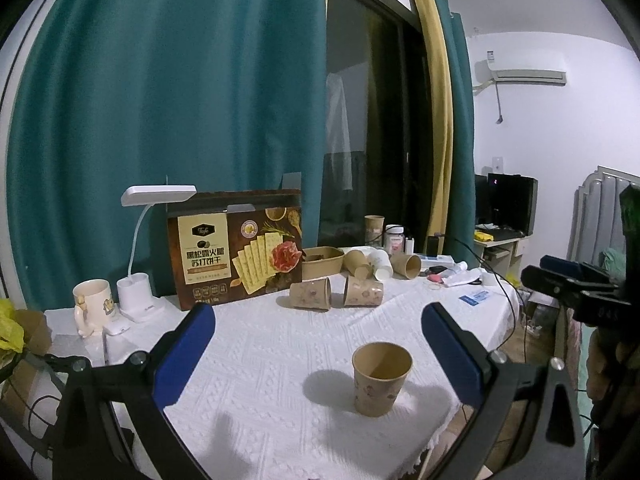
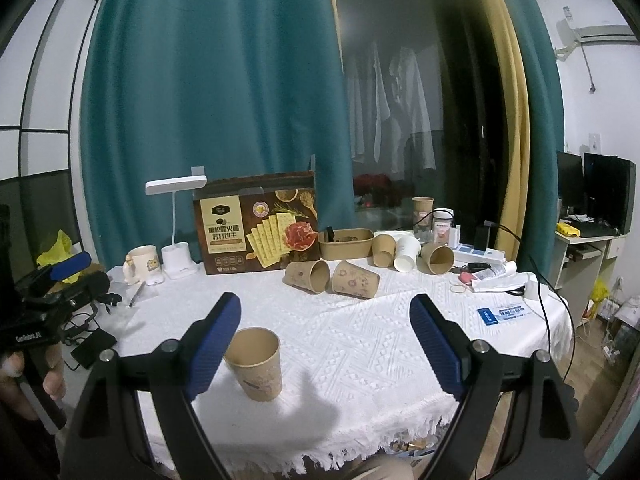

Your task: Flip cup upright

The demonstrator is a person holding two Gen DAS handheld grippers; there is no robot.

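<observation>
A brown paper cup [image 1: 381, 378] stands upright, mouth up, on the white tablecloth [image 1: 280, 360] near the front; it also shows in the right wrist view [image 2: 256, 364]. My left gripper [image 1: 318, 316] is open and empty, above and behind the cup, not touching it. My right gripper [image 2: 325, 306] is open and empty; the cup stands just beside its left finger. Two patterned cups [image 1: 311, 294] [image 1: 363, 291] lie on their sides mid-table, also in the right wrist view [image 2: 307, 276] [image 2: 355, 279]. Several more cups lie tipped behind them [image 1: 384, 264].
A cracker box [image 1: 236, 248], white desk lamp [image 1: 140, 280], mug [image 1: 91, 306] and brown tray [image 1: 322, 262] stand along the back. Bottles, cables and a blue card [image 2: 504, 314] sit at the right. The table's fringed front edge [image 2: 320, 464] is close.
</observation>
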